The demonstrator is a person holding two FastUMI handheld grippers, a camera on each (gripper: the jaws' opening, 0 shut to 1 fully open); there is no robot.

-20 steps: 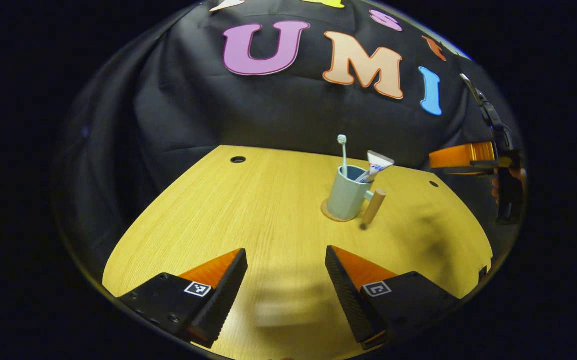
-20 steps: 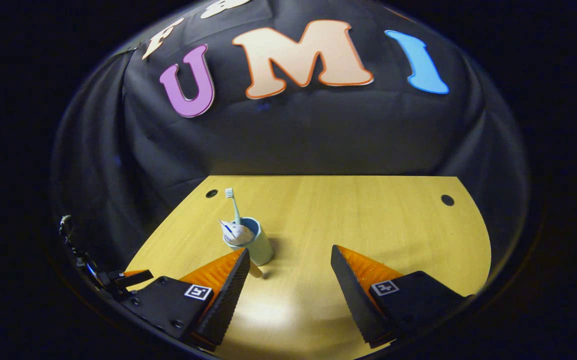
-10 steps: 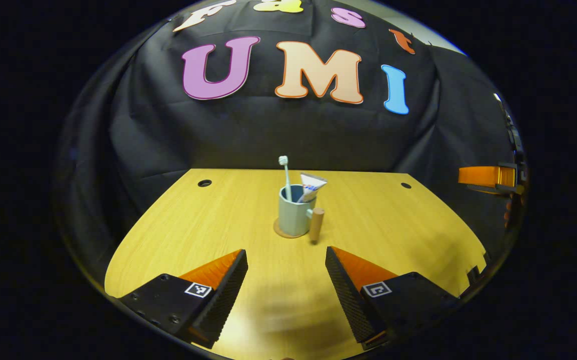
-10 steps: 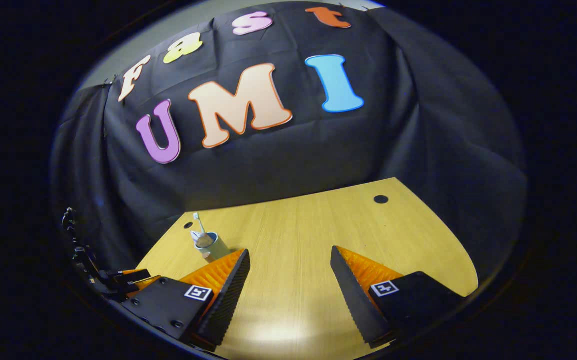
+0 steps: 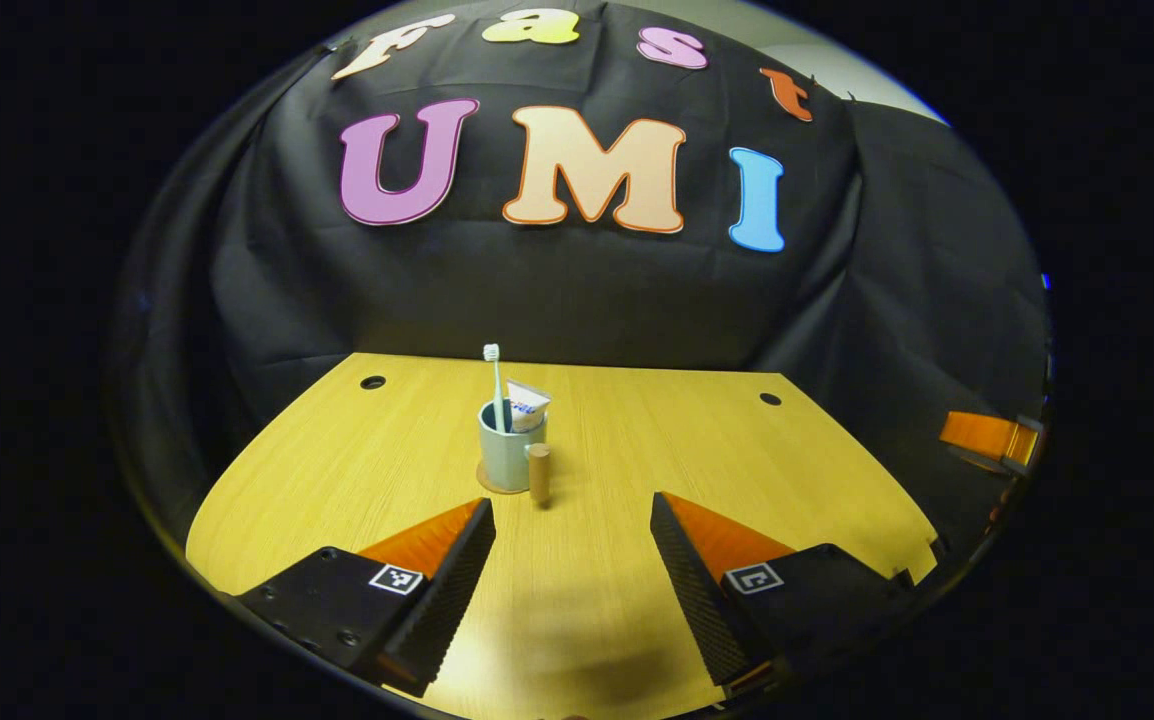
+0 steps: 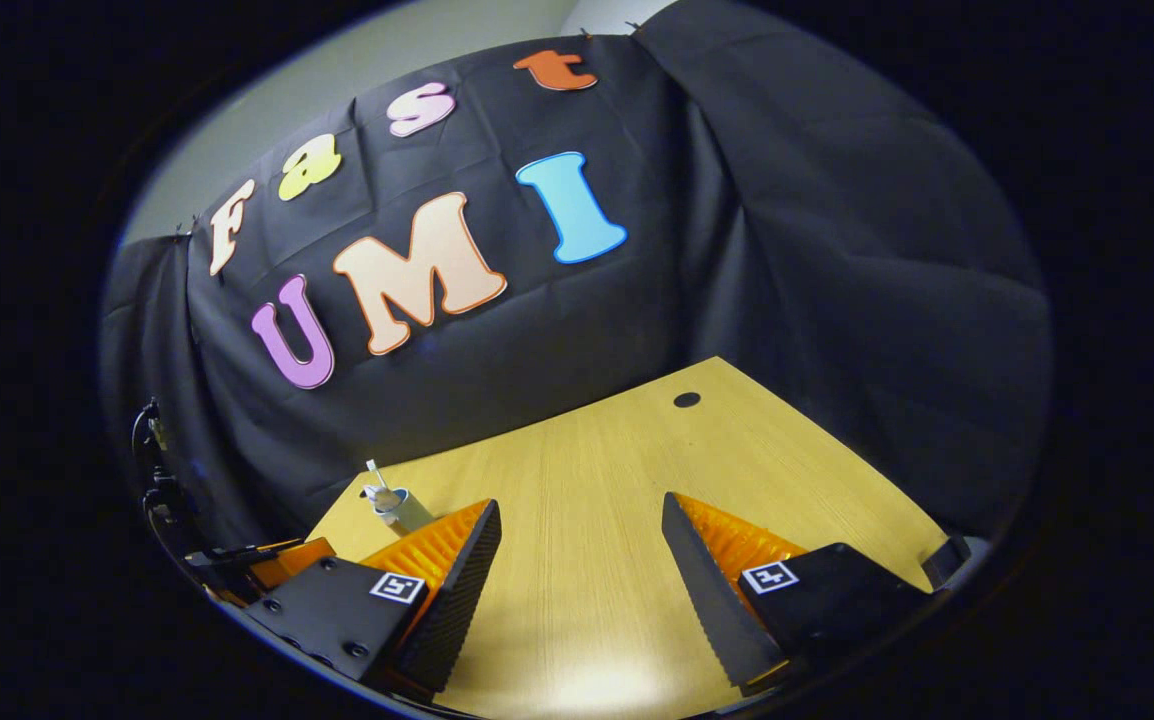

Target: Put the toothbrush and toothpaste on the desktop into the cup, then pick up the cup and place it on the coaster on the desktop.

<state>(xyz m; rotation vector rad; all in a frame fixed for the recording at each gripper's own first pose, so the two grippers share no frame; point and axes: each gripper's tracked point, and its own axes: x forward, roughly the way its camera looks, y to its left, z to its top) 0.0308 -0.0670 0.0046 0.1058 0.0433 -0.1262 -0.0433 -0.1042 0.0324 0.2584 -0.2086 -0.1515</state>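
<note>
A pale blue-green cup (image 5: 504, 455) with a wooden handle (image 5: 539, 472) stands upright on a round coaster (image 5: 489, 484) near the middle of the wooden desktop (image 5: 637, 440). A toothbrush (image 5: 494, 380) and a toothpaste tube (image 5: 527, 404) stick up out of it. My left gripper (image 5: 569, 575) is open, well back from the cup near the front edge, with nothing between its fingers. My right gripper (image 6: 582, 585) is open and empty too. In the right gripper view the cup (image 6: 399, 508) sits small at the far left, partly behind the left finger. The other gripper (image 5: 992, 440) shows at the right edge of the left gripper view.
Two round cable holes (image 5: 373, 382) (image 5: 770, 398) sit near the desktop's back corners. The black cloth wall hangs right behind the back edge. In the right gripper view the other gripper (image 6: 257, 562) and its cable show at the lower left.
Both grippers have pulled back from the cup, which now looks smaller and farther. The right gripper view has swung rightward and tilted. The cup has stayed on the coaster.
</note>
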